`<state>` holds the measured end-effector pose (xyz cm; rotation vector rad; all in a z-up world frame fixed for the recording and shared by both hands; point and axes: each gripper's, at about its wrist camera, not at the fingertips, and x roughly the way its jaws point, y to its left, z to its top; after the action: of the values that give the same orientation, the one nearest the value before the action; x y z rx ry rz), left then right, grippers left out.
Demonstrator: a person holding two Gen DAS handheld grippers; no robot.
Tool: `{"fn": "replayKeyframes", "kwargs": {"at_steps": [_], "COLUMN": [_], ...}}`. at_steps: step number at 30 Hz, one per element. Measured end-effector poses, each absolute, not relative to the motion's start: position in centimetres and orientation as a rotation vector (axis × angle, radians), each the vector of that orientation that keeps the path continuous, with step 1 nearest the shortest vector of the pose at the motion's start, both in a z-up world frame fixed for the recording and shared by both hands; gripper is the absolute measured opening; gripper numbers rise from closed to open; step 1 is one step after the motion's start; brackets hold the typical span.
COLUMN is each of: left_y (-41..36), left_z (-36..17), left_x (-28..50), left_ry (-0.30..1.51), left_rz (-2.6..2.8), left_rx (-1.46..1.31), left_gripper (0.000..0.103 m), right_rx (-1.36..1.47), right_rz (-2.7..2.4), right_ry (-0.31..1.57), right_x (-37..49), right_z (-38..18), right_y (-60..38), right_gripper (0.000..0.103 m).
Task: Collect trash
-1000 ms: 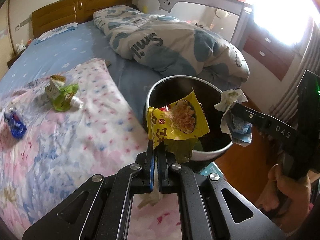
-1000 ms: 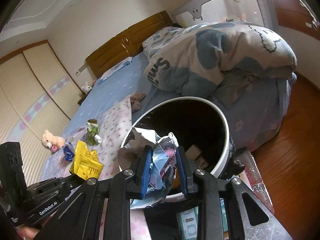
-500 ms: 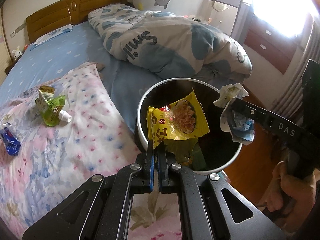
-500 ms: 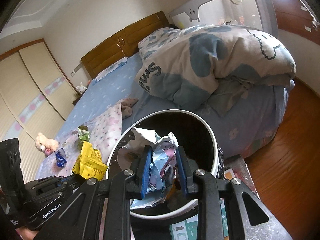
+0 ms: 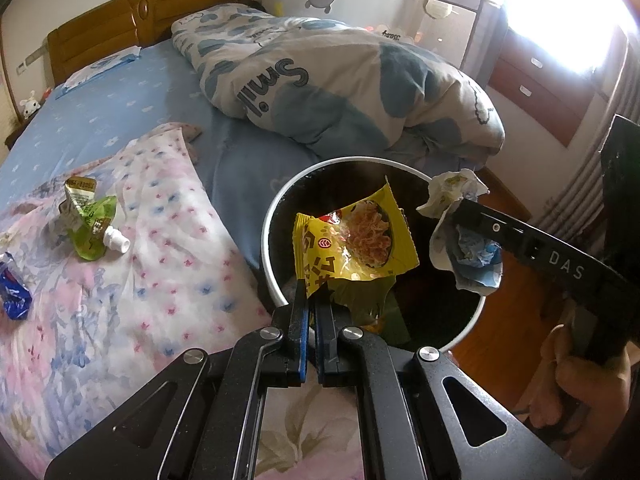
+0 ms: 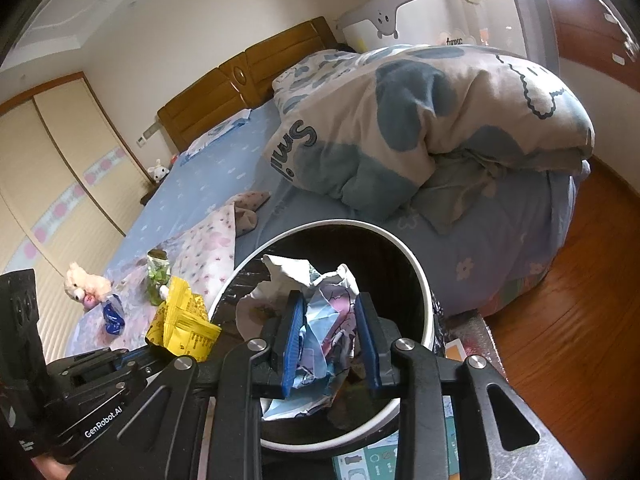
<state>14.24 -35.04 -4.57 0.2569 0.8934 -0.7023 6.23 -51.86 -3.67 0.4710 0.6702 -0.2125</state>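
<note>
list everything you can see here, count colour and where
trash bin: 1, white rim, black inside, beside the bed
yellow snack wrapper: 1, yellow, over the bin, in the left gripper
crumpled paper wad: 1, white, blue and pink, over the bin, between the right gripper's fingers
green pouch: 1, green with white spout, on the floral cloth
blue wrapper: 1, blue, on the floral cloth
floral cloth: 1, pink and blue
duvet: 1, white and blue, heaped on the bed
plush toy: 1, cream
left gripper: 1, black, shut on the wrapper
right gripper: 1, black, jaws just widening around the wad
</note>
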Motion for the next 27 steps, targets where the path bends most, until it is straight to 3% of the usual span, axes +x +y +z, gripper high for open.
{"fn": "replayKeyframes", "kwargs": {"at_steps": [4, 6, 10, 15, 18, 23, 27], "left_y": [-35.1, -34.9, -33.8, -31.4, -29.7, -26.8, -24.5], "left_z": [-4.7, -4.8, -4.8, -5.0, -5.3, -5.7, -5.8], "left_x": [14.4, 14.5, 14.4, 14.2, 14.2, 14.3, 14.3], "left_ry": [0.907, 0.913, 0.912, 0.916, 0.927, 0.942, 0.943], "left_rz": [-0.703, -0.696, -0.685, -0.656, -0.634, -0.586, -0.549], "left_rx": [0.25, 0.243, 0.217, 0.165, 0.128, 0.077, 0.034], "left_gripper": [0.005, 0.018, 0.026, 0.042, 0.046, 0.057, 0.06], "right_rx": [0.459, 0.459, 0.467, 0.476, 0.473, 0.482, 0.478], "right_rz": [-0.225, -0.229, -0.231, -0.22, -0.216, -0.18, -0.155], "right_ry": [0.679, 0.681, 0.678, 0.673, 0.672, 0.669, 0.665], "right_x": [6.6, 6.7, 6.5, 6.2, 6.0, 5.8, 5.8], "right_z": [-3.7, -3.7, -3.7, -3.7, -3.7, -3.7, -3.6], "right_y": [-51.9, -52.0, -52.0, -51.5, -50.8, -49.0, -47.5], "right_gripper": [0.04, 0.047, 0.051, 0.067, 0.075, 0.081, 0.086]}}
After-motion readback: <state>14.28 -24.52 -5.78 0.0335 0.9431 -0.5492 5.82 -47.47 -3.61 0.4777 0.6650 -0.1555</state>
